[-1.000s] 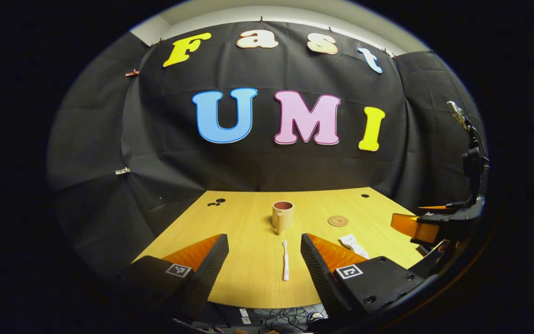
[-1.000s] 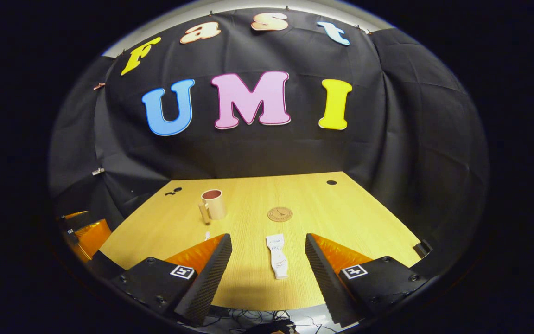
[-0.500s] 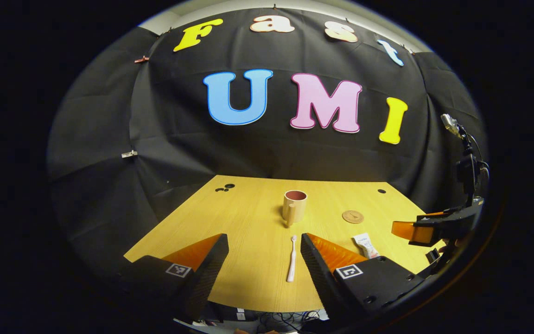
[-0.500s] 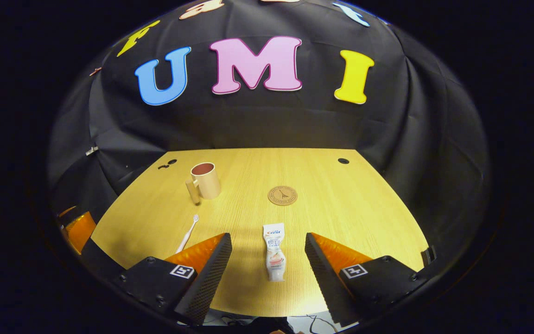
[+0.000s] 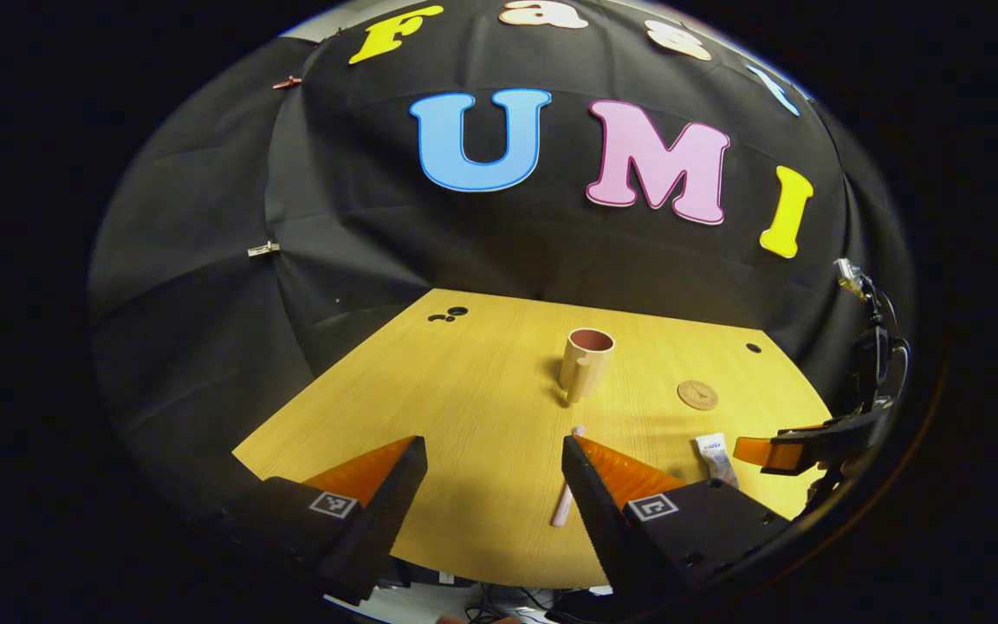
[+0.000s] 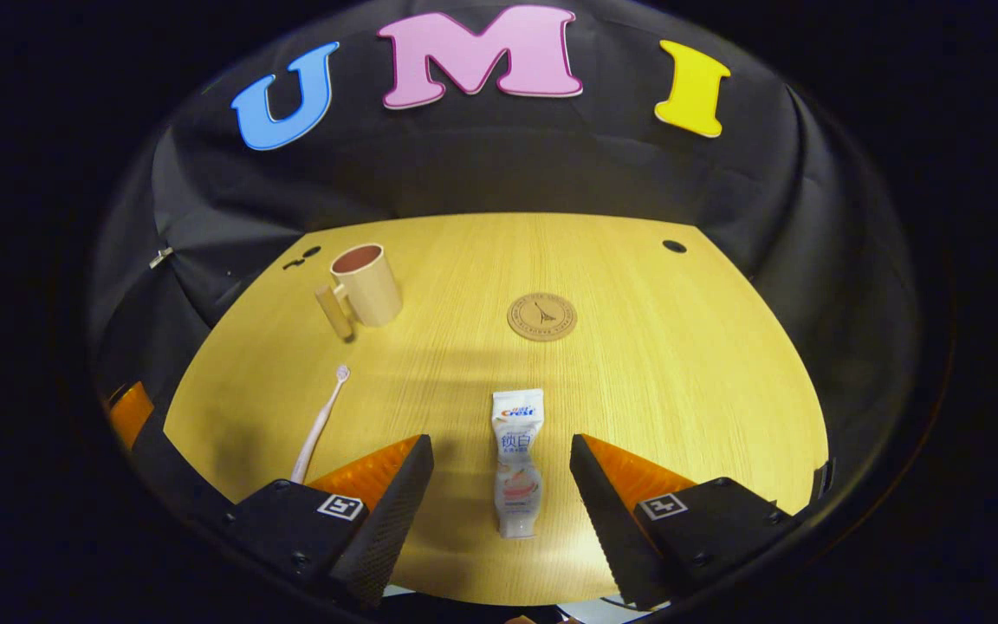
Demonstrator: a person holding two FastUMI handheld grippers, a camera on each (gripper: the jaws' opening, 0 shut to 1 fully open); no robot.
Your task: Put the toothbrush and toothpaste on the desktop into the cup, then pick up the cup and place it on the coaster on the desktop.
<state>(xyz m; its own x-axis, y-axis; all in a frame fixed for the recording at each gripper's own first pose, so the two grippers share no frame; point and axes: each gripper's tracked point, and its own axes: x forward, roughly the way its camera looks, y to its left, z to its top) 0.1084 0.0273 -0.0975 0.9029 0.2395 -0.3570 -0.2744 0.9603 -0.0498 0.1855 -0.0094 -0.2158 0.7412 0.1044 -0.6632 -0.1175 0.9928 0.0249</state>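
Item 1, my right tongs [image 6: 502,494]: spread wide, nothing pinched, low over the near edge of the counter [image 6: 681,364]. The toothpaste [image 6: 516,459] lies flat between the two fingers, touching neither, cap end toward me, tube pointing to 12 o'clock.

Item 2, my left tongs [image 5: 490,494]: likewise spread, nothing between them. The toothbrush [image 5: 567,485] lies on the counter just inside the right-hand finger, partly hidden by it, head toward 12 o'clock. In the right gripper view the toothbrush [image 6: 319,425] sits at 10 o'clock of the right tongs, tilted, bristles away from me.

Item 3, coaster [image 6: 541,316]: round, flat on the counter, at 12 o'clock beyond the toothpaste, well apart from it.

Item 4, cup [image 6: 366,283]: upright, at 11 o'clock, handle toward me; what I can see of its inside holds nothing.
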